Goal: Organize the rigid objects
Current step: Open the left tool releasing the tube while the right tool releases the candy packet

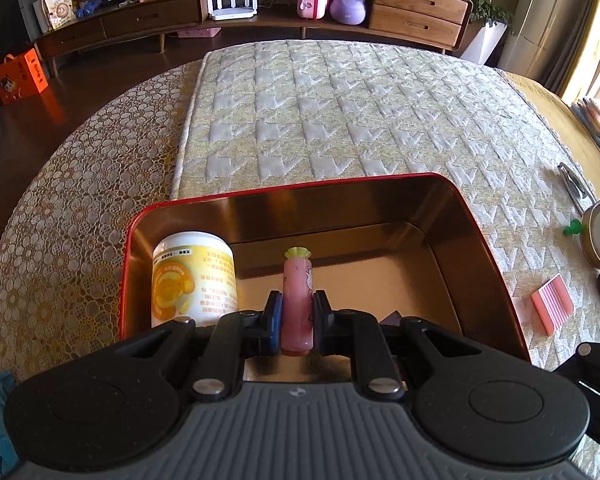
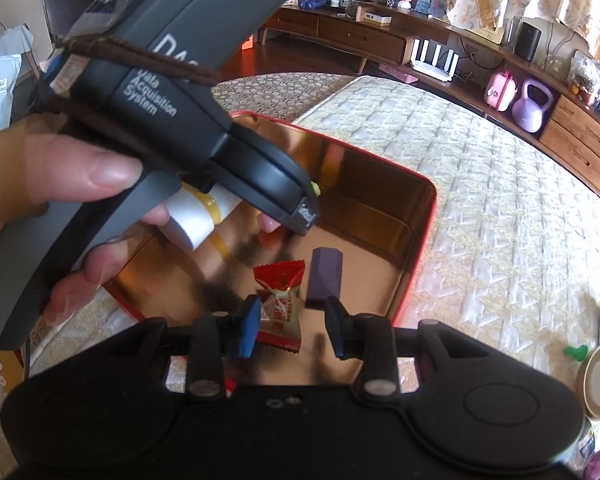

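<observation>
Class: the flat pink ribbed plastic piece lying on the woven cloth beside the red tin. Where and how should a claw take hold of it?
Probably across its two long straight edges, coming from above: the flat pink ribbed plastic piece lies flat on the woven cloth, so only its thin edges offer opposing faces.

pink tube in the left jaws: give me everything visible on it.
Slim pink plastic tube with a pale green frilled cap at its far end and a faint cartoon print on its side. The left gripper has its jaws shut on its lower half, holding it above the floor of the red-rimmed gold metal tin, beside the white-and-yellow bottle.
</observation>
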